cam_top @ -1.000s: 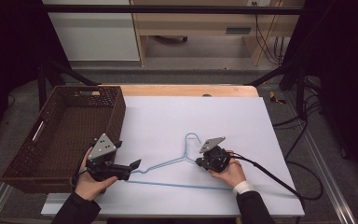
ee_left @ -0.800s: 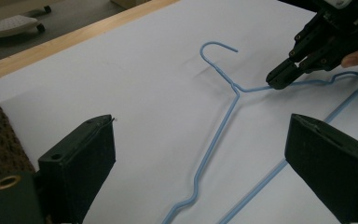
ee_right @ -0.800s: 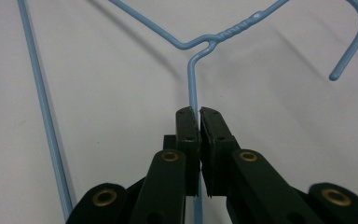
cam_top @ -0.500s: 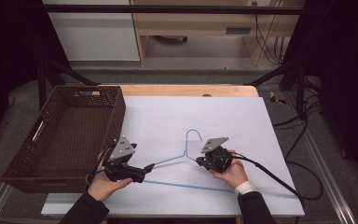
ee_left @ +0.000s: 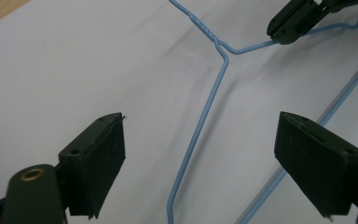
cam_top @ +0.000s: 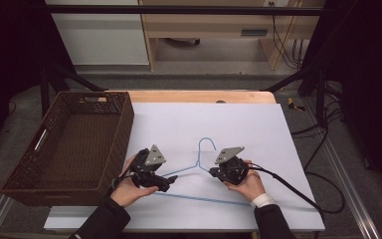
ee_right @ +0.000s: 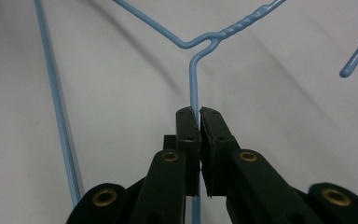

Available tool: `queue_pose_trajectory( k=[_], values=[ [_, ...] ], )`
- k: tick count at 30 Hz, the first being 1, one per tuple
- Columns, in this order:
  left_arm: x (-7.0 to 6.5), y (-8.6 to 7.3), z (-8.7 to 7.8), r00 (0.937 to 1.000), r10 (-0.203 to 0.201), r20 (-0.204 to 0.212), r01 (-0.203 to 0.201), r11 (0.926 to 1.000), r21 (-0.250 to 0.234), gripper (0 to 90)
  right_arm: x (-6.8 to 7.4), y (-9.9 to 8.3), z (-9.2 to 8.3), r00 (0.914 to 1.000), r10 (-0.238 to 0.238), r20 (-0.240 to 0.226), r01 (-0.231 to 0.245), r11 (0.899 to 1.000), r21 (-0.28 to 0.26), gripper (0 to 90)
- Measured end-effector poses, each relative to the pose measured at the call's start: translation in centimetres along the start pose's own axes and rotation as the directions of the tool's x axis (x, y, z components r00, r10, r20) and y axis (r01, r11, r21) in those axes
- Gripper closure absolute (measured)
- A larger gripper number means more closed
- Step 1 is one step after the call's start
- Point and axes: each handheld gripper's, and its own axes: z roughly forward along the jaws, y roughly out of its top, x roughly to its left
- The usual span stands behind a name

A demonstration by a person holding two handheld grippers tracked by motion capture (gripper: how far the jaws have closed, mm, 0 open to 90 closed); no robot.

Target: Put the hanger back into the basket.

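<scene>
On the white table (cam_top: 179, 124), beside the wicker basket (cam_top: 69, 144), the left gripper (cam_top: 165, 184) straddles the left shoulder wire of the blue wire hanger (cam_top: 199, 164), jaws wide apart, nothing gripped yet. Rightward, the right gripper (cam_top: 213, 173) already pinches the other shoulder wire, hand low, hanger apparently lifted slightly there.

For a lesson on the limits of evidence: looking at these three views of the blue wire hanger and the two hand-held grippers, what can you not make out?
- High view: the blue wire hanger's right shoulder lies under the right hand-held gripper and hand.
- Left gripper view: the hanger's hook and bottom bar run off the frame edges; the left hand-held gripper stands open around one arm.
- High view: the near inside wall of the wicker basket is hidden by its own rim.
</scene>
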Motion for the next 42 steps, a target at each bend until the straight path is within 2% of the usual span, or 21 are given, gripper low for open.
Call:
queue_pose_trajectory(
  k=[3,9,13,16,23,26,29,30,31,33,34,40,41,42],
  values=[
    [-0.3,0.3,0.9,0.9995,0.029,0.01,-0.029,0.9993,0.024,18.2,0.0,0.0,0.0,1.0,-0.001,0.0,0.001,1.0,0.001,87.6],
    [-0.6,0.8,2.8,0.998,0.058,0.023,-0.06,0.9953,0.076,21.6,0.1,0.0,-0.1,1.0,-0.002,0.0,0.002,1.0,-0.005,87.6],
    [-0.8,0.9,3.9,0.9967,0.076,0.026,-0.079,0.9921,0.097,28.5,0.1,0.0,-0.1,1.0,0.002,-0.004,-0.002,1.0,-0.01,87.6],
    [-0.8,1.0,4.8,0.9947,0.098,0.031,-0.101,0.9869,0.126,34.0,0.1,0.1,-0.2,1.0,0.0,-0.001,-0.001,1.0,-0.005,87.6],
    [-0.8,1.5,5.7,0.9918,0.125,0.026,-0.128,0.9809,0.147,45.4,0.1,0.1,-0.2,1.0,-0.003,-0.002,0.003,1.0,-0.005,87.6],
    [-0.9,1.7,6.4,0.9873,0.159,0.011,-0.158,0.973,0.168,49.7,0.2,0.1,-0.2,1.0,-0.004,-0.002,0.004,1.0,-0.005,87.6],
    [-1.0,1.8,6.8,0.9861,0.165,0.013,-0.165,0.9705,0.176,53.9,0.2,0.1,-0.2,1.0,-0.005,-0.005,0.005,1.0,-0.008,87.6],
    [-1.1,1.8,6.9,0.9849,0.173,0.011,-0.172,0.9682,0.181,53.9,0.2,0.1,-0.2,1.0,-0.006,-0.004,0.006,1.0,-0.007,87.6],
    [-1.1,1.8,7.2,0.9823,0.187,0.005,-0.185,0.9645,0.188,57.5,0.2,0.1,-0.2,1.0,-0.006,-0.003,0.006,1.0,-0.007,87.6],
    [-1.1,1.7,7.3,0.9818,0.19,0.009,-0.188,0.9632,0.192,60.0,0.2,0.1,-0.3,1.0,-0.009,-0.004,0.009,1.0,-0.007,87.6],
    [-1.2,1.7,7.5,0.9795,0.201,0.004,-0.198,0.9592,0.202,61.9,0.2,0.1,-0.3,1.0,-0.007,-0.006,0.007,1.0,-0.008,87.6],
    [-1.2,1.6,7.8,0.9773,0.212,-0.001,-0.207,0.9565,0.205,69.8,0.2,0.1,-0.3,0.9999,-0.008,-0.008,0.008,1.0,-0.008,87.6],
    [-1.2,1.6,7.8,0.9768,0.214,-0.003,-0.209,0.955,0.211,73.9,0.2,0.1,-0.3,0.9999,-0.008,-0.008,0.008,1.0,-0.008,87.6],
    [-1.3,1.6,7.8,0.9753,0.221,-0.003,-0.215,0.9535,0.211,73.9,0.2,0.1,-0.3,0.9999,-0.008,-0.008,0.008,1.0,-0.008,87.6]
  ],
)
